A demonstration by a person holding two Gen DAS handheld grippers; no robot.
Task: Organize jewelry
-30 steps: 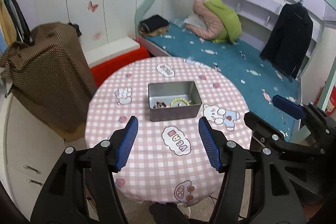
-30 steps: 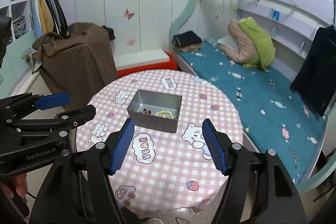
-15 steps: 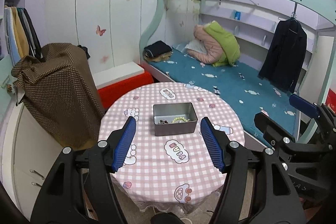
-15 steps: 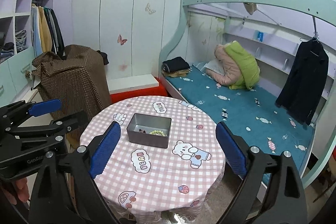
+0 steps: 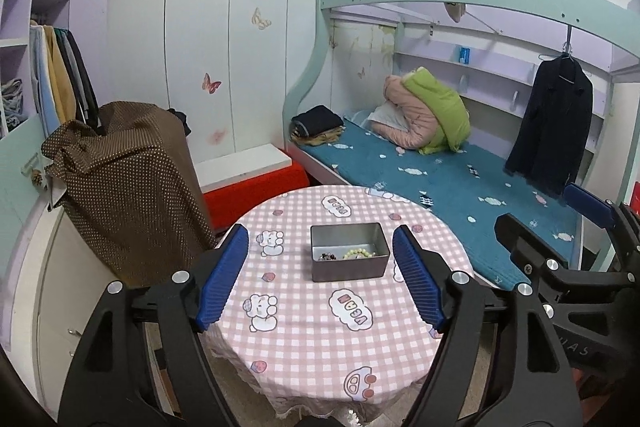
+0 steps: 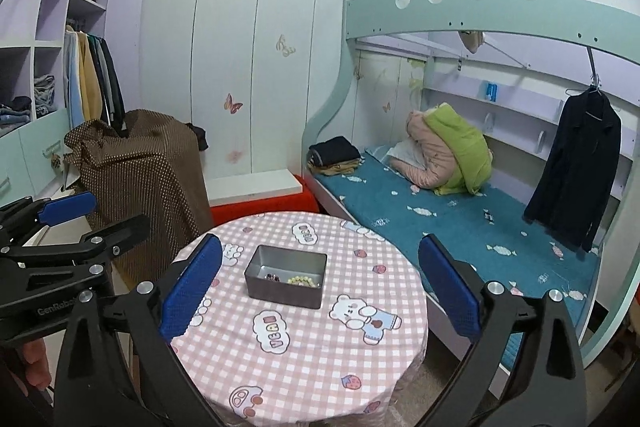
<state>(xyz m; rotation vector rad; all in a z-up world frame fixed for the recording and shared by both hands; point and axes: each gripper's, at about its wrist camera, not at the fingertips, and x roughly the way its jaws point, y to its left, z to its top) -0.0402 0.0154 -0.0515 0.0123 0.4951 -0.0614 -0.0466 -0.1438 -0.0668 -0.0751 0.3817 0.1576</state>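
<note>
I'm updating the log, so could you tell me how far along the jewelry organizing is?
It looks nearly or fully done: the bead bracelet and a small dark piece lie inside the metal tin, and no jewelry shows on the tablecloth. Nothing is in hand: the left gripper and right gripper are open, above the table.

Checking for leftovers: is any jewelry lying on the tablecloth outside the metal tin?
No: the bead bracelet and the darker pieces lie inside the metal tin, and the checked tablecloth shows only printed cartoons.

child's bedroom at home, bunk bed (image 6: 460, 211), open wardrobe (image 6: 60, 87), butterfly wall stickers (image 6: 233, 103)
</note>
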